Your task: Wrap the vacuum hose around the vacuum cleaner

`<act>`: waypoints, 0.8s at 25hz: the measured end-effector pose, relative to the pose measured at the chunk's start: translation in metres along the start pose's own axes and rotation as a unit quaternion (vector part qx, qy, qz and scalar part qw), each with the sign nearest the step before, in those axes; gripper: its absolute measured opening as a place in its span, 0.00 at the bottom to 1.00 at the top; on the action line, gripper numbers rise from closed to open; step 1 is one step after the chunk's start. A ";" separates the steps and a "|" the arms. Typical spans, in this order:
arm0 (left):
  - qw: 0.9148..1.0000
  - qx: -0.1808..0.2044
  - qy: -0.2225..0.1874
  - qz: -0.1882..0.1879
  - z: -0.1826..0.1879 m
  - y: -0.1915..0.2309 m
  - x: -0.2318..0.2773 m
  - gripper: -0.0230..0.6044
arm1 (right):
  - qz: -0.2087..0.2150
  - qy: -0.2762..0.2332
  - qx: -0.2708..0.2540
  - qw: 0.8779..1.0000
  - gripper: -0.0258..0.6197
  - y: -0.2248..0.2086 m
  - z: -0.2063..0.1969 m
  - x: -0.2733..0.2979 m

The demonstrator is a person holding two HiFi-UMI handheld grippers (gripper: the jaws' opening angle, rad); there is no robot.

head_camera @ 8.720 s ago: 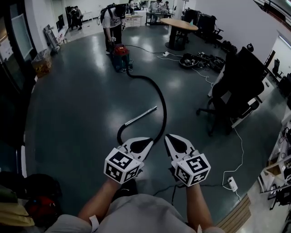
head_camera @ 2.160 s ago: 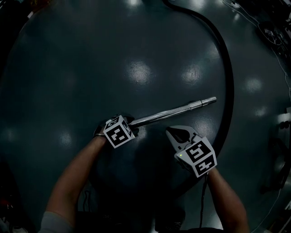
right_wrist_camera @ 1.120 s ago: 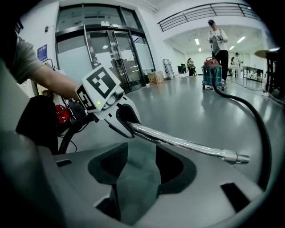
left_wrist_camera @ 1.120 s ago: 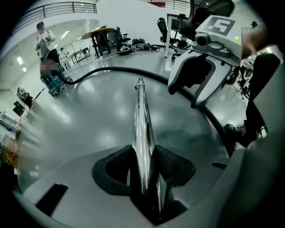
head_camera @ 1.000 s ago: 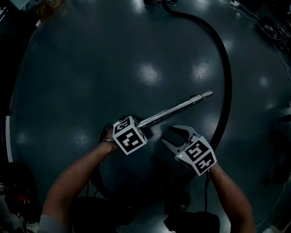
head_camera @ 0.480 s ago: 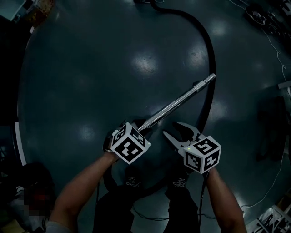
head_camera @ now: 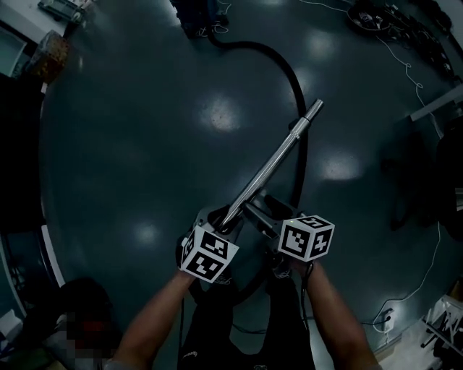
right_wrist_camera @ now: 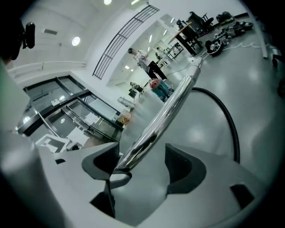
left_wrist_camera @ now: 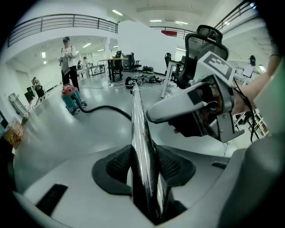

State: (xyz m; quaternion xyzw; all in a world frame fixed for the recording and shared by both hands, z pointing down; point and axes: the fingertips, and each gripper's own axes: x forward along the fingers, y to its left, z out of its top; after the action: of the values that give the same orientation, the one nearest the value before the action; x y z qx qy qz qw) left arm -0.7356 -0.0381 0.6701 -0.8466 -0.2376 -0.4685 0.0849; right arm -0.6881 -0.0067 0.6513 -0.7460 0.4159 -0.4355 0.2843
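Note:
The chrome wand (head_camera: 278, 155) slants up and away from my hands, its free end off the floor. My left gripper (head_camera: 221, 217) is shut on its near end; both pads press the tube (left_wrist_camera: 136, 116) in the left gripper view (left_wrist_camera: 144, 164). My right gripper (head_camera: 255, 208) sits just beside it. Its jaws have just been opening, and the wand (right_wrist_camera: 173, 107) runs between them (right_wrist_camera: 142, 160) close to the left pad, with a gap on the right. The black hose (head_camera: 295, 79) curves across the floor to the red and teal vacuum cleaner (head_camera: 199, 14) far ahead.
A person (left_wrist_camera: 67, 58) stands behind the vacuum cleaner (left_wrist_camera: 71, 98). A black office chair (left_wrist_camera: 200, 40) is close on the right. White cables (head_camera: 405, 72) and a power strip (head_camera: 383, 318) lie on the floor at right. Tables and clutter sit at the far end.
Both grippers have risen with the wand, whose far end now points higher and more upright. The right gripper has rolled and closed in beside the left, its jaws now wider around the wand.

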 end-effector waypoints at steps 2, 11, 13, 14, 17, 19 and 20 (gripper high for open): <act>1.000 -0.004 -0.019 0.001 0.016 -0.016 -0.024 0.32 | 0.012 -0.006 0.011 1.000 0.51 0.019 0.013 -0.013; 0.998 -0.023 -0.061 -0.005 0.052 -0.059 -0.117 0.32 | 0.068 0.015 -0.009 0.998 0.51 0.113 0.023 -0.042; 0.996 -0.042 -0.075 -0.016 0.054 -0.068 -0.140 0.31 | 0.094 0.021 -0.011 0.995 0.46 0.132 0.022 -0.056; 0.995 -0.047 -0.083 -0.022 0.055 -0.073 -0.151 0.31 | 0.102 0.025 -0.011 0.994 0.43 0.141 0.022 -0.062; 0.993 -0.052 -0.100 -0.037 0.063 -0.083 -0.177 0.29 | 0.116 0.019 -0.005 0.993 0.38 0.166 0.024 -0.080; 0.992 -0.053 -0.106 -0.047 0.064 -0.090 -0.192 0.29 | 0.122 0.001 0.001 0.993 0.35 0.183 0.025 -0.093; 0.991 -0.051 -0.110 -0.050 0.066 -0.094 -0.201 0.29 | 0.124 -0.008 0.003 0.992 0.33 0.192 0.025 -0.100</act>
State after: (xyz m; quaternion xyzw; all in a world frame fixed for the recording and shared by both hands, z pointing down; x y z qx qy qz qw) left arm -0.8215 0.0030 0.4594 -0.8835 -0.2632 -0.3873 -0.0086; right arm -0.7651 -0.0122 0.4478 -0.6910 0.5019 -0.3923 0.3417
